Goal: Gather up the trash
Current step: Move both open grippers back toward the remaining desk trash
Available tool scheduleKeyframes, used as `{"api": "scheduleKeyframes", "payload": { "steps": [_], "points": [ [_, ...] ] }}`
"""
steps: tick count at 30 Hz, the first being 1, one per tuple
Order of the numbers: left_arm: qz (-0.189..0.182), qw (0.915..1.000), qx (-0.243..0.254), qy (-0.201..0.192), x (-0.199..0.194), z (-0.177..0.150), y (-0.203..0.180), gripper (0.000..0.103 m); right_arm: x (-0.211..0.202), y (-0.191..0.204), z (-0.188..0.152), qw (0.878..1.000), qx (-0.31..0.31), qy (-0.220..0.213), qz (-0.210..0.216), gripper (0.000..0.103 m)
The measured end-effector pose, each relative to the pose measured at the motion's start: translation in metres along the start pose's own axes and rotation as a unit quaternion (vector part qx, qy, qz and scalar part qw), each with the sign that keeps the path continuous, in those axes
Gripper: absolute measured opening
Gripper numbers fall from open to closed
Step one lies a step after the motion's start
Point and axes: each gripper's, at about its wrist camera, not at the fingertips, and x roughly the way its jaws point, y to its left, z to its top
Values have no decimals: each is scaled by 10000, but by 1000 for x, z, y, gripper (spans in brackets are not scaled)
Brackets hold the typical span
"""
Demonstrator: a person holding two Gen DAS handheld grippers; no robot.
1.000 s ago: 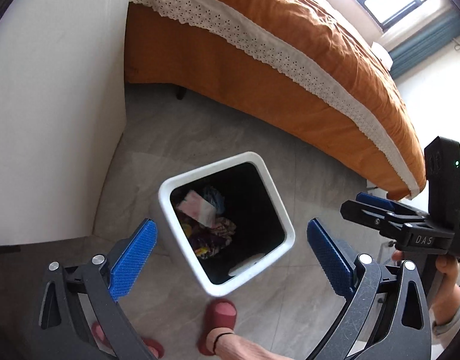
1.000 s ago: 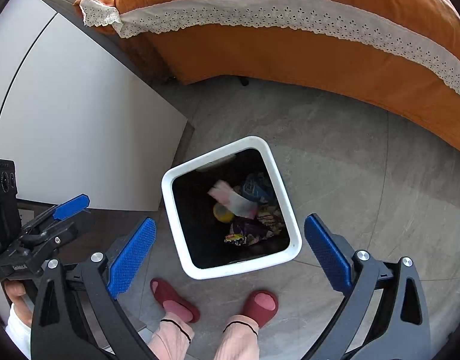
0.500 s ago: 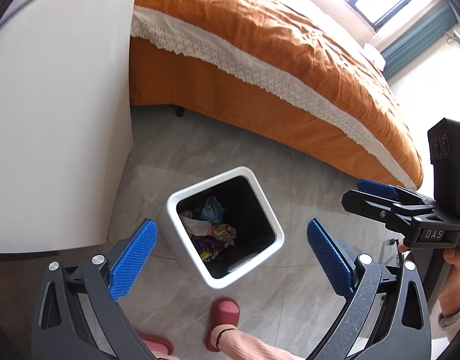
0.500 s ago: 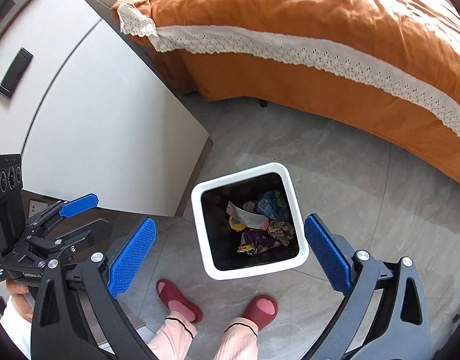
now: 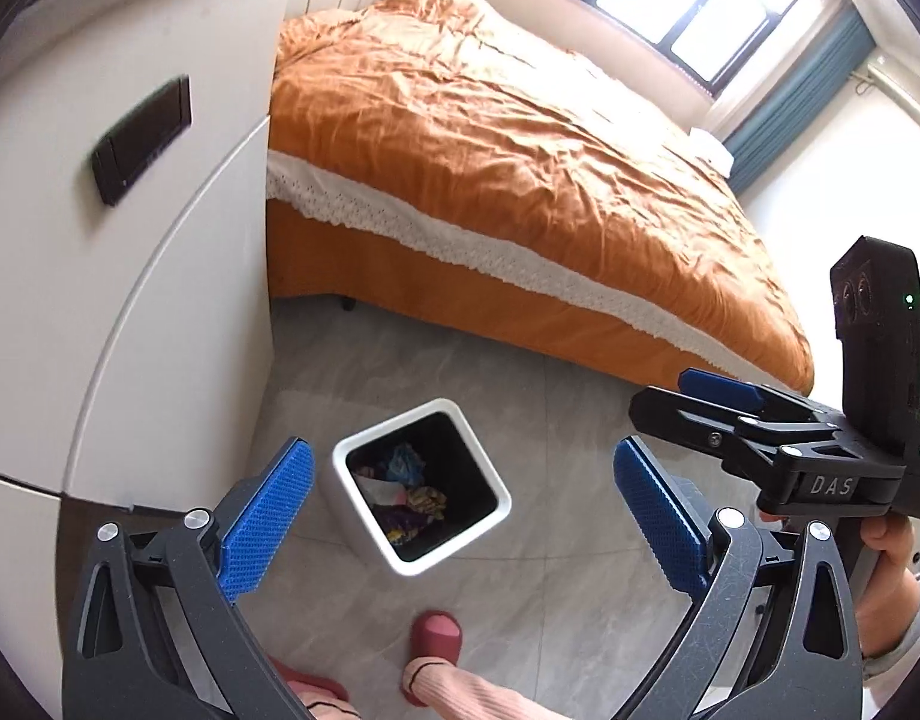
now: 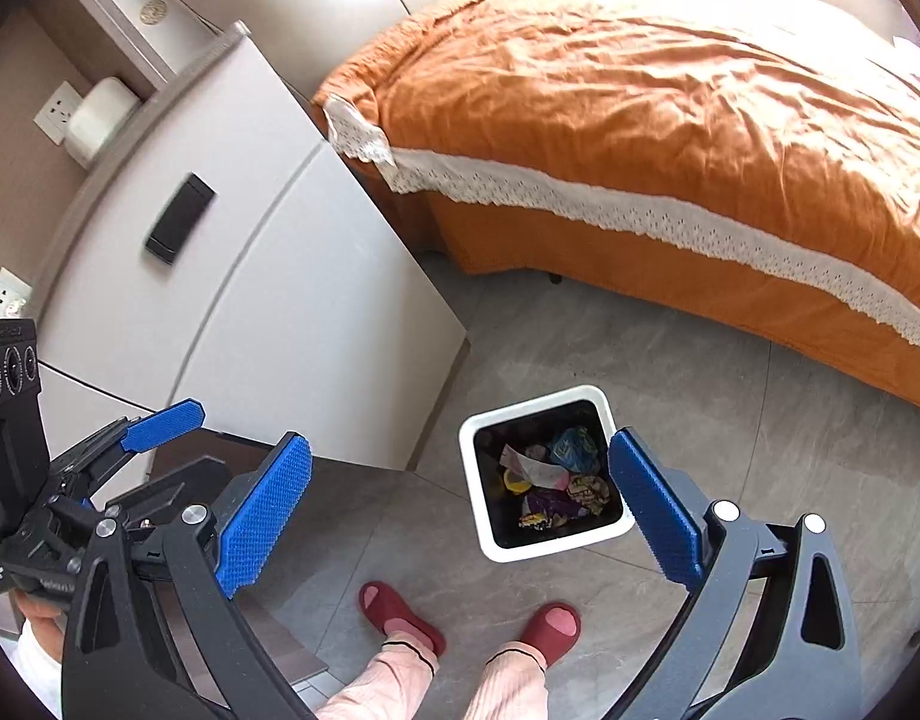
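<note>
Both grippers are held apart and empty, high above a square white plastic waste bin (image 5: pixel 421 486) on the grey tiled floor (image 6: pixel 730 384).

The left gripper (image 5: pixel 460 513) and the right gripper (image 6: pixel 460 507) are each seen with blue-padded fingers (image 5: pixel 268 519) spread wide, nothing being grasped. Crumpled colourful wrappers and paper trash (image 6: pixel 550 480) are contained in the bin, which is placed near a white cabinet (image 6: pixel 232 276) and an orange-covered bed (image 5: pixel 520 150). Dark red slippers (image 6: pixel 394 612) are worn just beside the bin.
</note>
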Motion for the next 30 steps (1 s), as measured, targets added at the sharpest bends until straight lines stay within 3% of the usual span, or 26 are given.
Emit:
{"api": "scheduleKeyframes", "payload": {
  "steps": [4,16,21,30],
  "points": [
    [-136,9998,-31,-166,-34,10,-8,98,-28,17,9,9998,-41,-181,47,99],
    [129,9954,153,-936,-145,30,-7,98,-86,92,45,9951,-604,-694,353,99],
    [450,9916,99,-1212,-186,28,19,98,-88,142,62,9892,-1061,-792,636,99],
    [1067,9806,-436,-1585,-252,18,95,98,-67,239,82,9751,-1781,-745,1089,99]
  ]
}}
